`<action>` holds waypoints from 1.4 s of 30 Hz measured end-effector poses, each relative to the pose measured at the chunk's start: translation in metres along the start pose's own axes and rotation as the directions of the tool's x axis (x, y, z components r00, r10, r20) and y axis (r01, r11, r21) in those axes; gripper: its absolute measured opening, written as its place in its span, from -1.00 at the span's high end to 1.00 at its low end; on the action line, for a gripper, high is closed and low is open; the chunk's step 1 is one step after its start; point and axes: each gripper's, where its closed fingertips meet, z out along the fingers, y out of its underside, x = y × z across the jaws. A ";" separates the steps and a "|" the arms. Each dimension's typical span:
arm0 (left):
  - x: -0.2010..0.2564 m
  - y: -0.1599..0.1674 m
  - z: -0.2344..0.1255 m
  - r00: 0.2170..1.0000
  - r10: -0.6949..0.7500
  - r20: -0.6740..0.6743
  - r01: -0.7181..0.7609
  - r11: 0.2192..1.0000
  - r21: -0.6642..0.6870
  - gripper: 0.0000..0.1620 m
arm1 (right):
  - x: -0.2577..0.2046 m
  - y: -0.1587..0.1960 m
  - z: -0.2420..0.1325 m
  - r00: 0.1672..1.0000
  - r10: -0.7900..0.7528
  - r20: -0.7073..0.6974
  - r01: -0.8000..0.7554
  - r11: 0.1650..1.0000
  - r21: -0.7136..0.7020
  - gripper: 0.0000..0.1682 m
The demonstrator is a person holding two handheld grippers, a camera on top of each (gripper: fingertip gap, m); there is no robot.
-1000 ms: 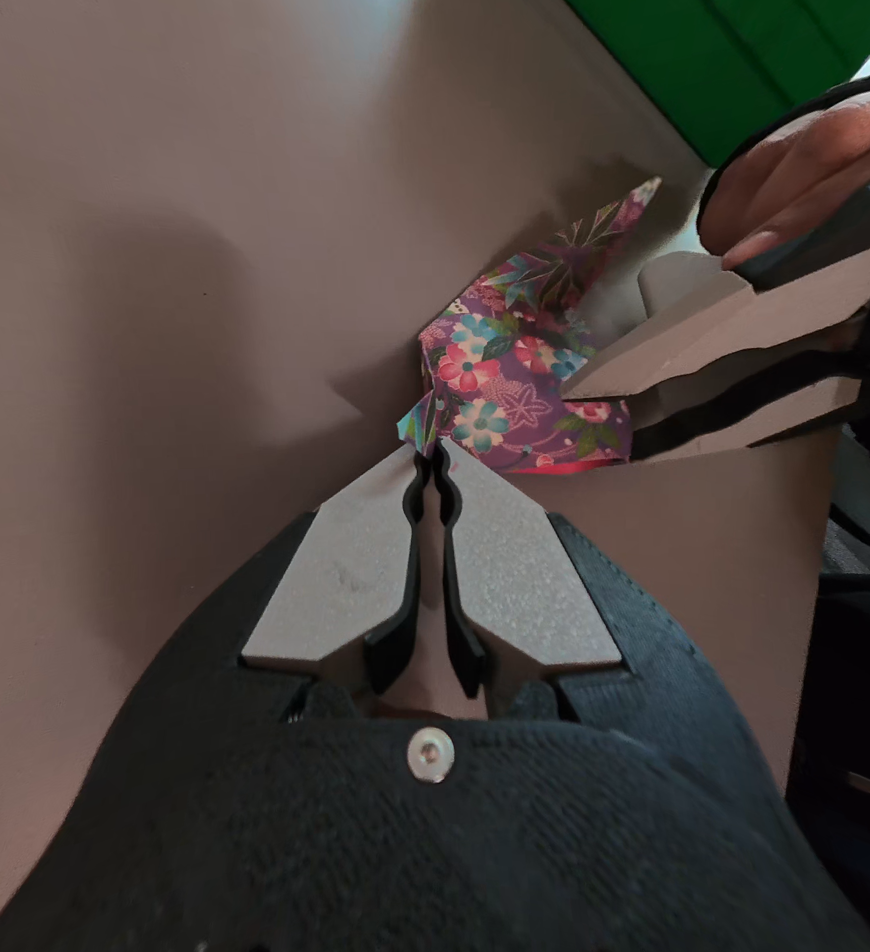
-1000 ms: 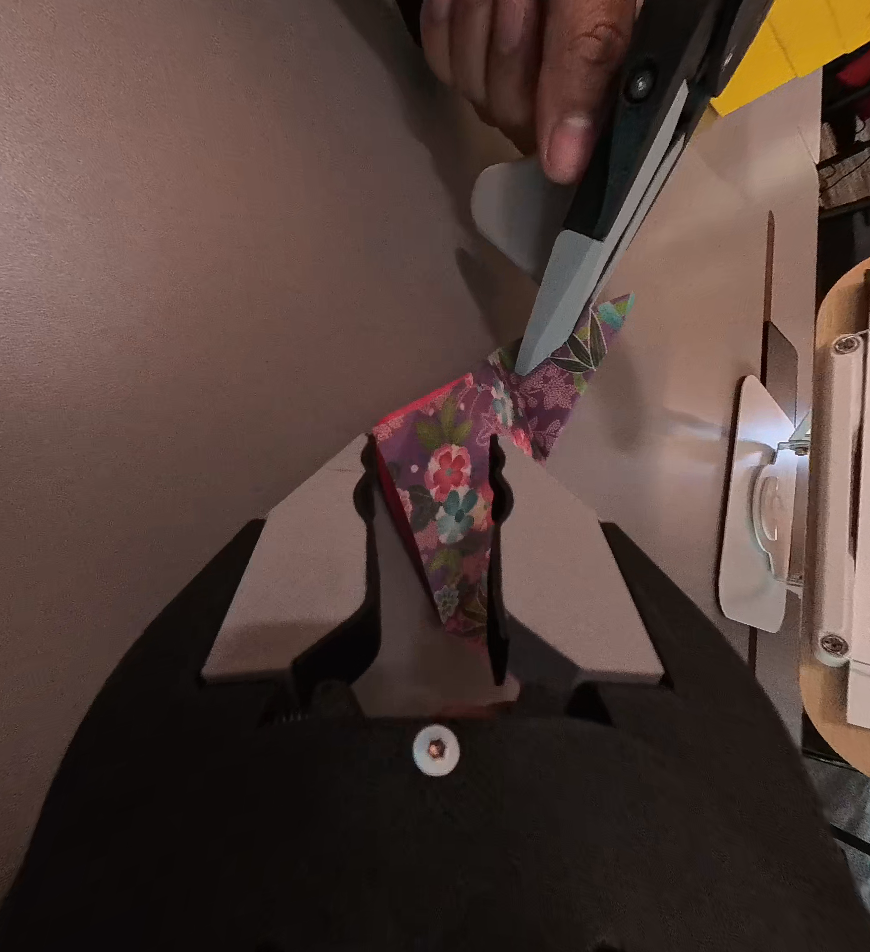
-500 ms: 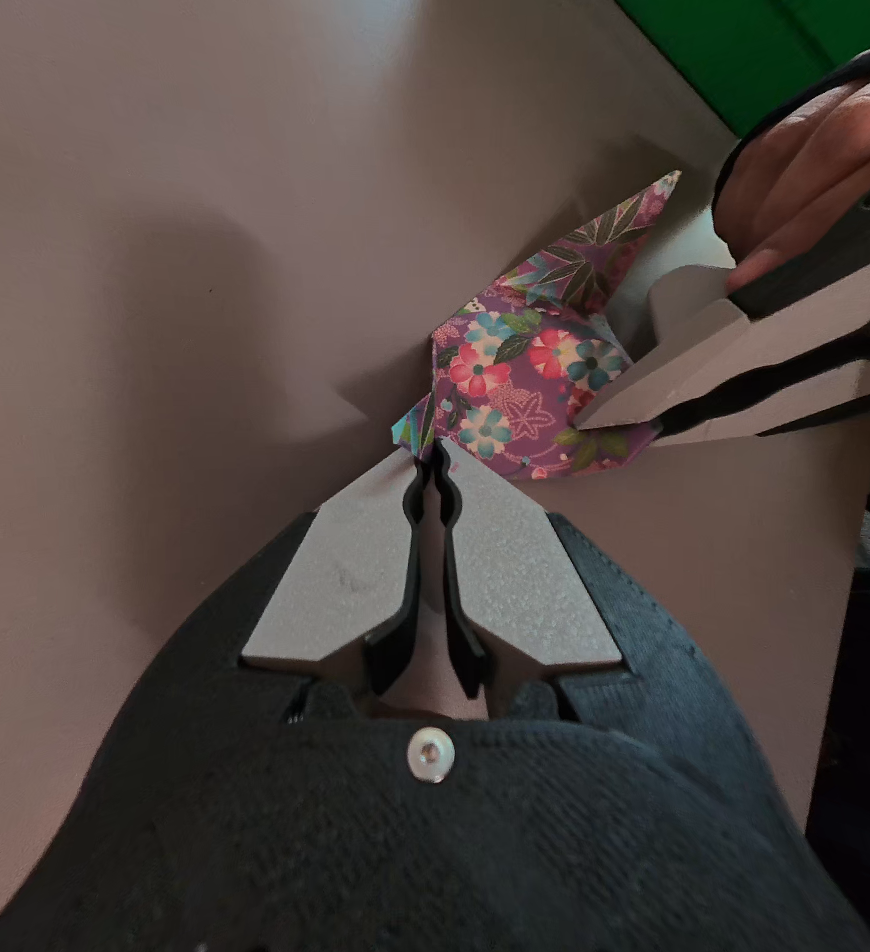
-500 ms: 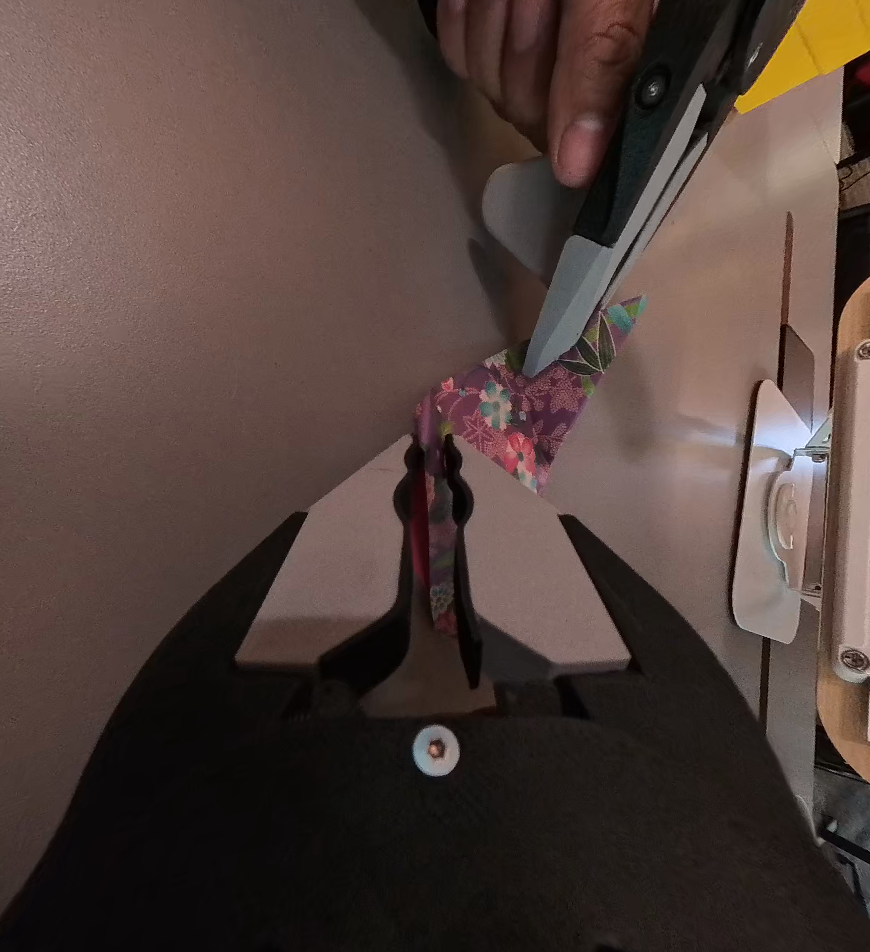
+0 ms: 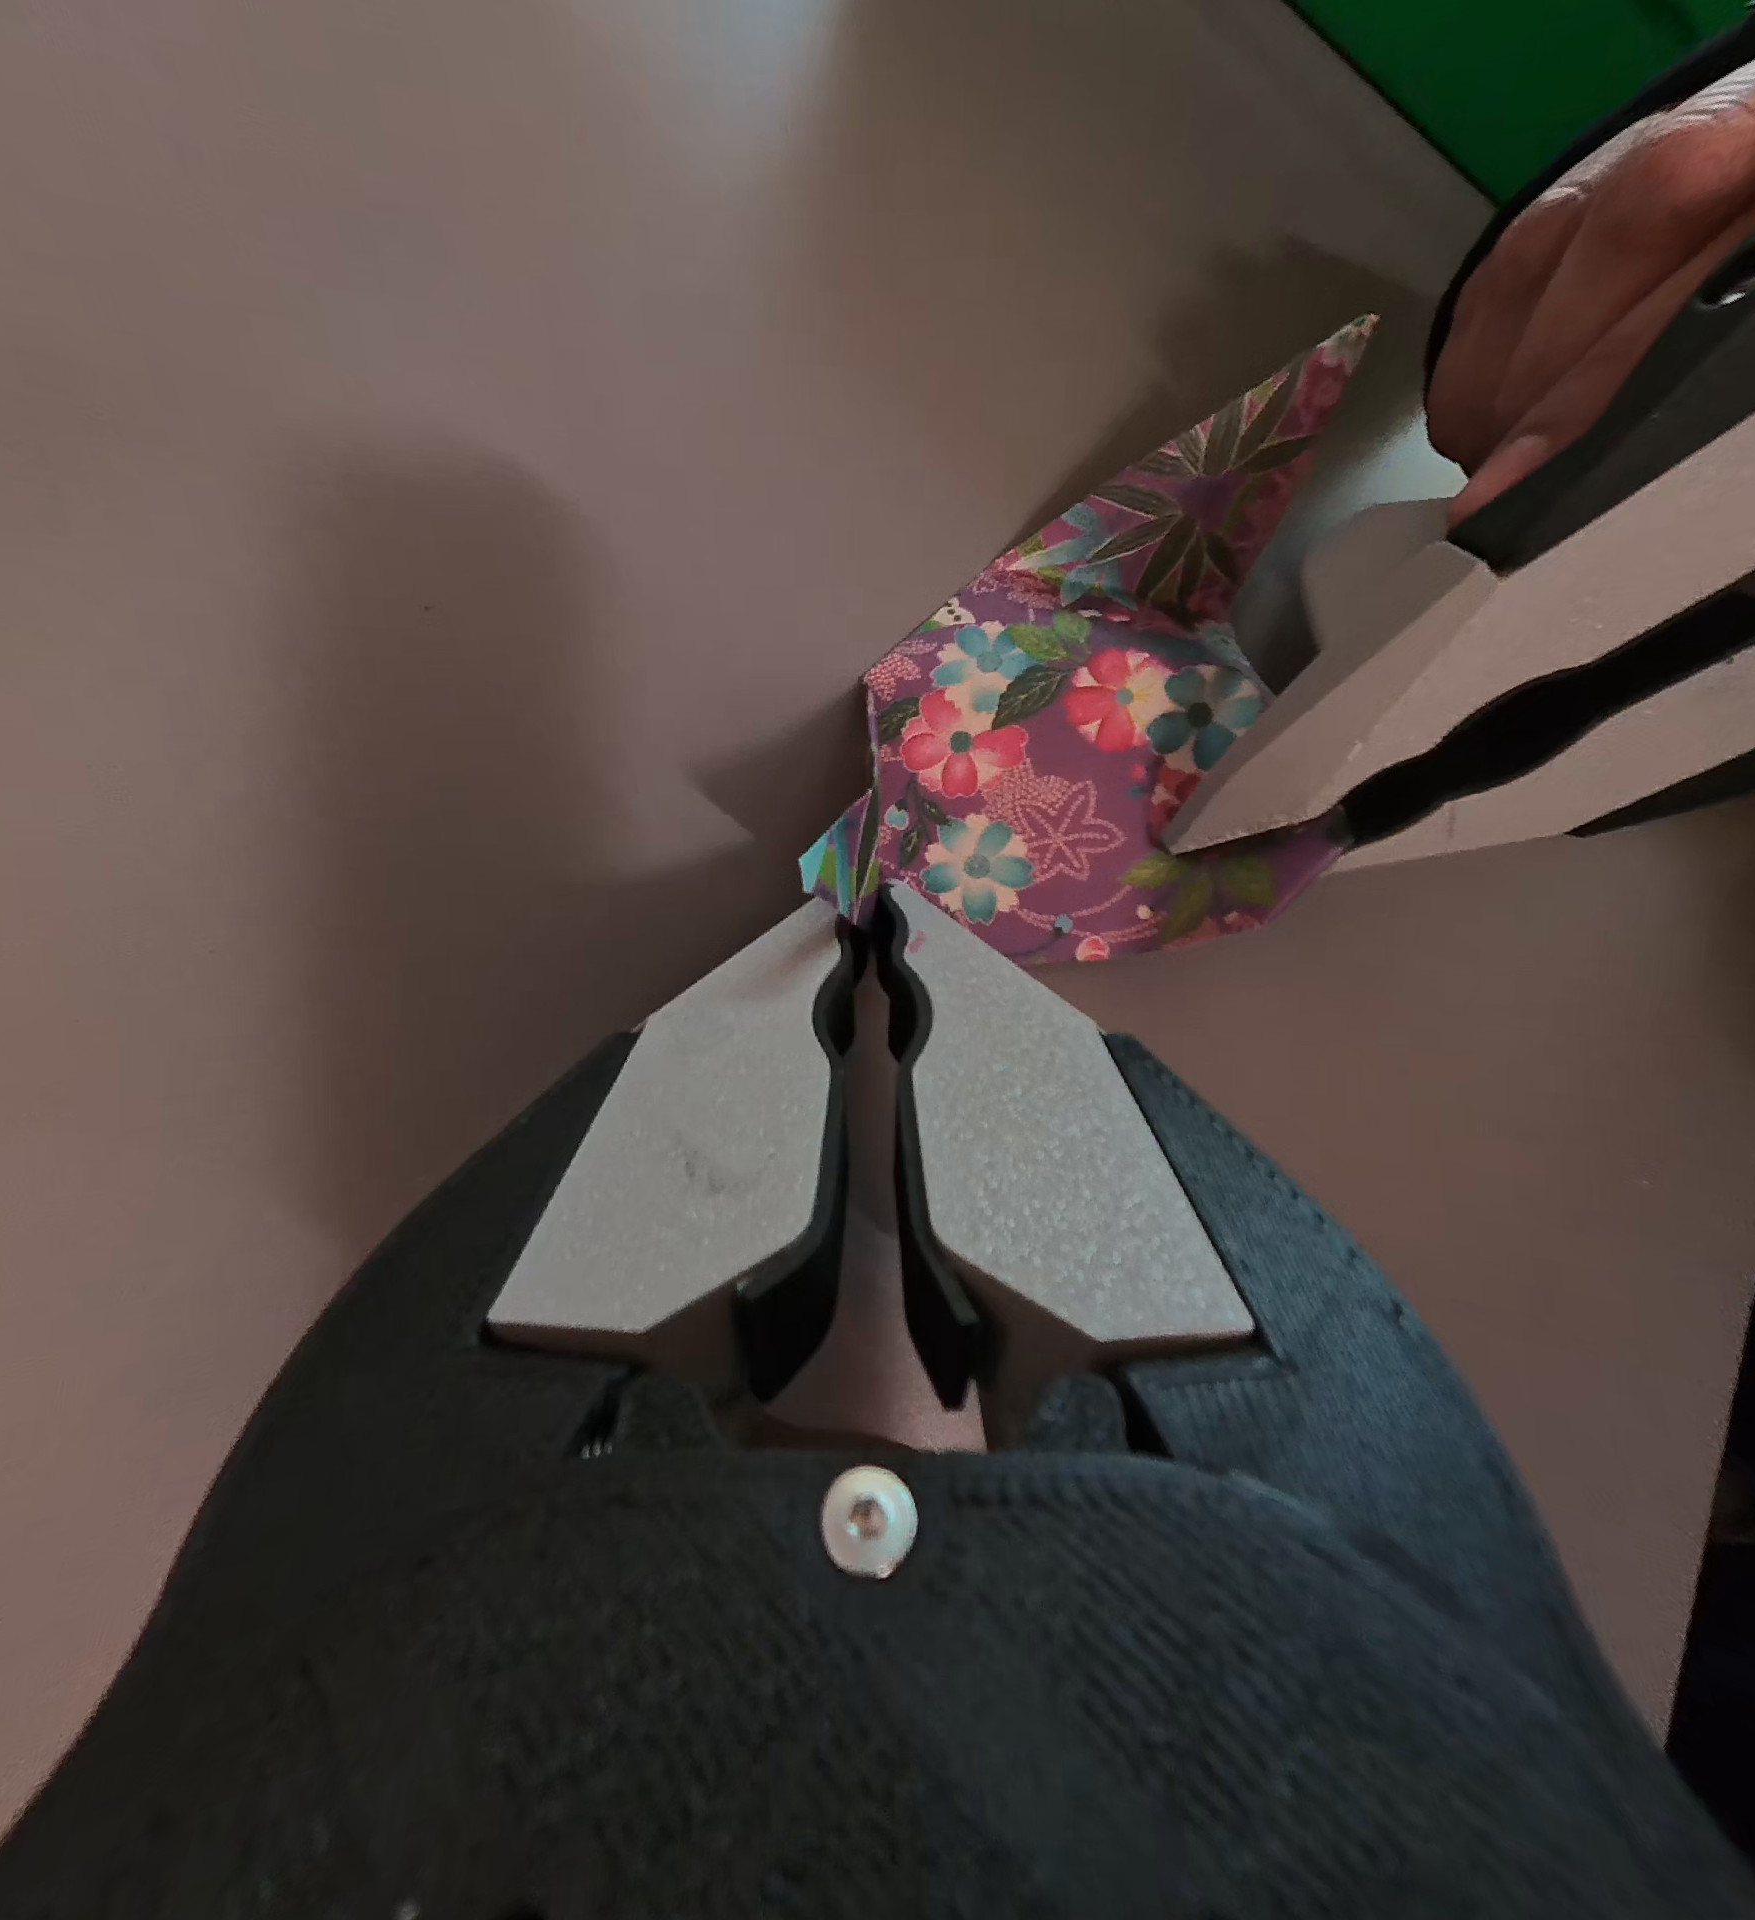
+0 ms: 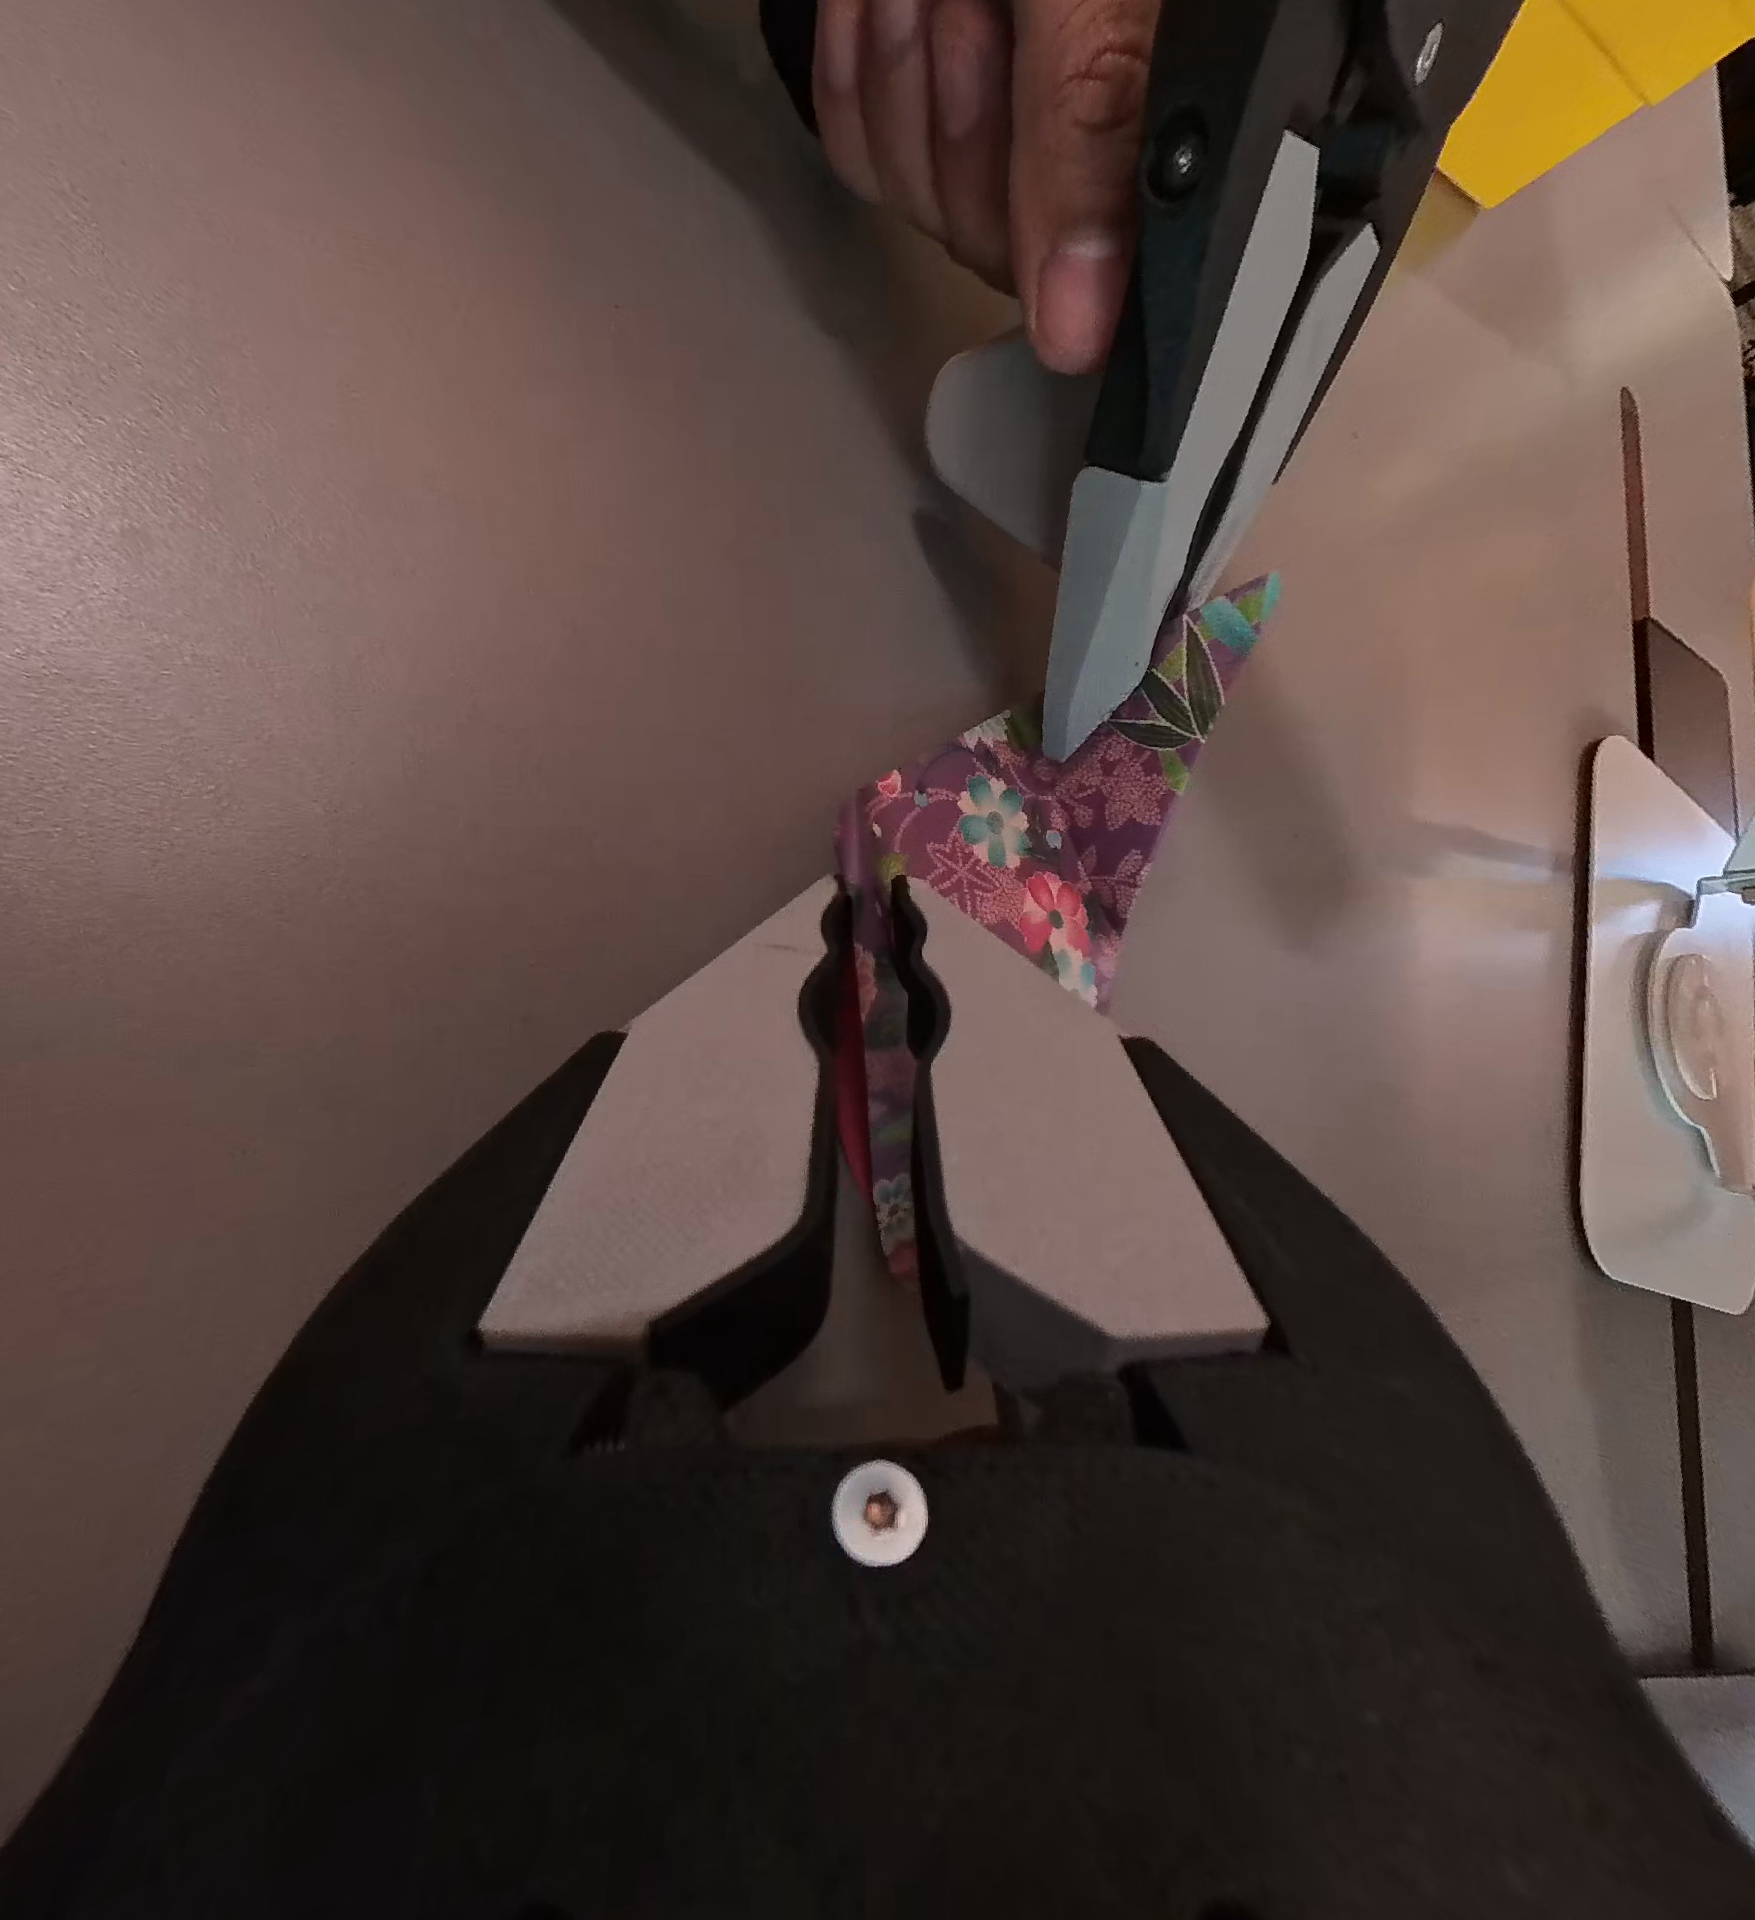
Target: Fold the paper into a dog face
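The folded purple floral paper (image 5: pixel 1049 790) sits partly raised off the pale table, one pointed flap sticking up at the back. My left gripper (image 5: pixel 871 906) is shut, pinching the paper's near left corner. My right gripper (image 5: pixel 1257 831) comes in from the right and is shut on the paper's right side. In the right wrist view the right gripper (image 6: pixel 871 894) clamps a fold of the paper (image 6: pixel 1018 842), which runs down between its jaws. The left gripper (image 6: pixel 1065 743) touches the paper from above there.
A hand (image 6: pixel 1039 156) holds the left gripper, and a hand (image 5: pixel 1600 301) holds the right one. A green block (image 5: pixel 1538 73) and a yellow block (image 6: pixel 1621 83) lie beyond. A white plate-like mount (image 6: pixel 1662 1018) stands at the table's right edge. The gap from one gripper's tips to the other's is roughly 6 centimeters.
My right gripper has closed from wide open onto the paper's fold. The paper has turned and spread flatter, its flowered face more toward the left wrist view. My left gripper stays shut on its corner.
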 end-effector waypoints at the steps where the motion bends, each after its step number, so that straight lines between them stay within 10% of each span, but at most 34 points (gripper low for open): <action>1: 0.000 0.000 0.000 1.000 0.001 0.001 -0.001 1.000 0.000 1.00 | 0.000 0.000 0.000 1.000 0.004 0.001 -0.004 1.000 0.002 0.97; 13: 0.011 -0.015 -0.027 0.984 0.176 0.018 -0.177 0.982 0.066 0.61 | 0.002 -0.002 -0.002 0.995 0.096 0.042 -0.097 0.995 0.038 0.99; 20: 0.056 -0.004 -0.029 0.756 0.651 0.070 -0.655 0.753 0.061 0.61 | 0.006 0.000 -0.006 0.963 0.240 0.120 -0.250 0.965 0.075 0.98; 24: 0.051 0.009 -0.014 0.702 0.708 0.081 -0.707 0.706 -0.038 0.49 | 0.010 0.000 -0.007 0.946 0.294 0.140 -0.307 0.948 0.084 0.99; 33: 0.090 -0.014 -0.045 0.661 0.747 0.068 -0.743 0.639 0.197 0.61 | 0.014 0.003 -0.010 0.899 0.394 0.193 -0.415 0.906 0.083 1.00; 42: 0.048 0.002 0.005 0.698 0.698 0.156 -0.697 0.713 -0.074 0.65 | 0.014 -0.006 -0.016 0.865 0.433 0.253 -0.471 0.875 0.112 1.00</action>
